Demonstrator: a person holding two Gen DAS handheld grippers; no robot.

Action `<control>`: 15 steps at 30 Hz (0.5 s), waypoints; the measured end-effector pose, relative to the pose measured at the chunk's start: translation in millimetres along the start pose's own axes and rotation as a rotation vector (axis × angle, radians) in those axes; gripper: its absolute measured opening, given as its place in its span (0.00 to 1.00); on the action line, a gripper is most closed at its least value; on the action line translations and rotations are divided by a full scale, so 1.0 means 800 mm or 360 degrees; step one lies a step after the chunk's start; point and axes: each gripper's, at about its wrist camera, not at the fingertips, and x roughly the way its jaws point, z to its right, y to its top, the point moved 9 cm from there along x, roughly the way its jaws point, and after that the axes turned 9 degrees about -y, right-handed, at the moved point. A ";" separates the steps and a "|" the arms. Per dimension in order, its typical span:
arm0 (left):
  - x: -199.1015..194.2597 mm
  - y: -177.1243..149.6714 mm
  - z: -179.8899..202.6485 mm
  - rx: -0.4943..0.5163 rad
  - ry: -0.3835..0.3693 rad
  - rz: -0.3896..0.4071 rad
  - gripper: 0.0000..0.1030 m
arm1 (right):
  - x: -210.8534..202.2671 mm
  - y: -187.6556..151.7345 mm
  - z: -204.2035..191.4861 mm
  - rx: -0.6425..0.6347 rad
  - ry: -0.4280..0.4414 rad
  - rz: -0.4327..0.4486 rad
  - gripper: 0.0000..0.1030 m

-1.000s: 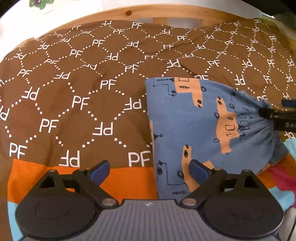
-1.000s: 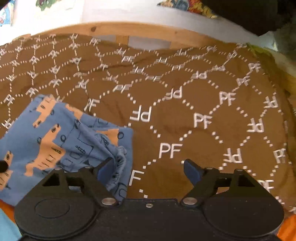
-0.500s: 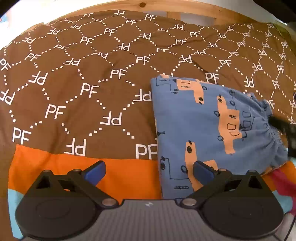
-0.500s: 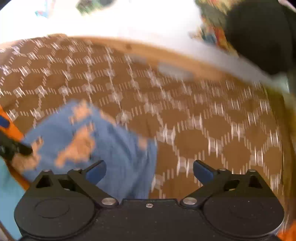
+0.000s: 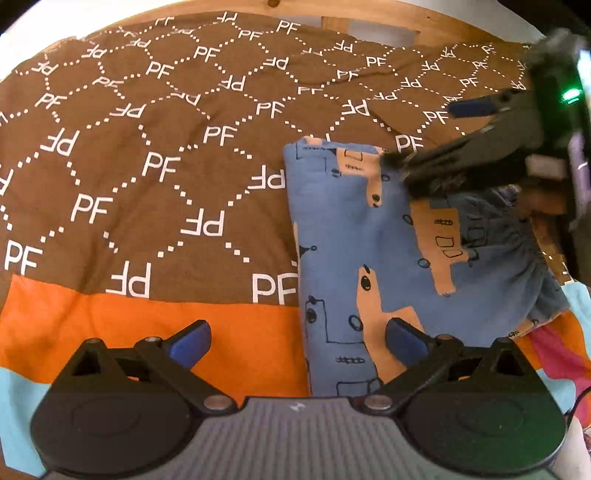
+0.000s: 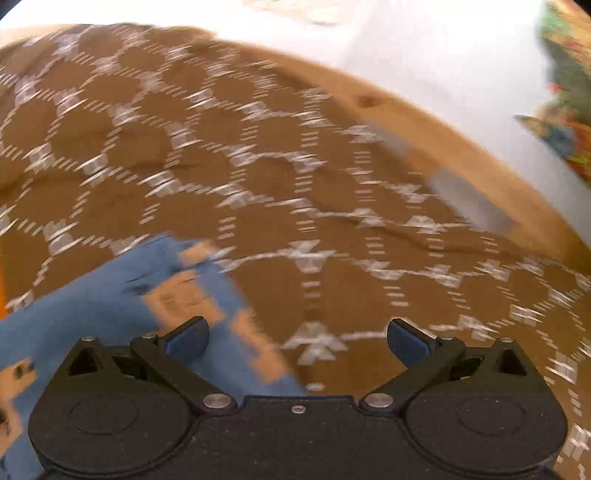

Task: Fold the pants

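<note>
The folded blue pants (image 5: 399, 251), printed with orange shapes, lie flat on the brown blanket, gathered waistband to the right. My left gripper (image 5: 297, 341) is open just above their near left corner; its right finger hangs over the cloth and its left finger over the orange stripe. My right gripper (image 5: 417, 134) reaches in from the upper right, open, over the pants' far edge, and holds nothing. The right wrist view is motion-blurred: the pants (image 6: 110, 306) lie at the lower left, and my right gripper (image 6: 297, 339) stands open with its left finger over their far corner.
A brown blanket (image 5: 147, 166) with a white "PF" pattern covers the bed, with an orange stripe (image 5: 129, 317) near me. The wooden bed frame (image 5: 332, 11) runs along the back, in front of a white wall. A colourful cloth (image 6: 569, 122) shows at the far right.
My right gripper let go of the waistband and swung up and left over the pants' far edge, rolling as it went. Both grippers' jaws widened a little. The left hand stayed put.
</note>
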 end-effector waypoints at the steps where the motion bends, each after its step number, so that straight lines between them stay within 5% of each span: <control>1: 0.000 0.000 -0.001 -0.0016 -0.0006 -0.0006 1.00 | -0.010 -0.001 0.013 0.0044 -0.0024 0.0003 0.99; 6: 0.000 -0.001 0.000 -0.0048 -0.0027 -0.0033 0.99 | -0.079 -0.054 0.044 0.0299 -0.0020 -0.0107 0.99; 11: 0.001 -0.002 0.000 -0.0037 -0.0017 -0.0032 1.00 | -0.128 -0.137 0.038 0.0321 -0.0106 -0.0273 0.99; 15: 0.002 -0.002 0.000 -0.0053 -0.0016 -0.0046 1.00 | -0.145 -0.151 0.042 0.0515 -0.0107 -0.0292 0.99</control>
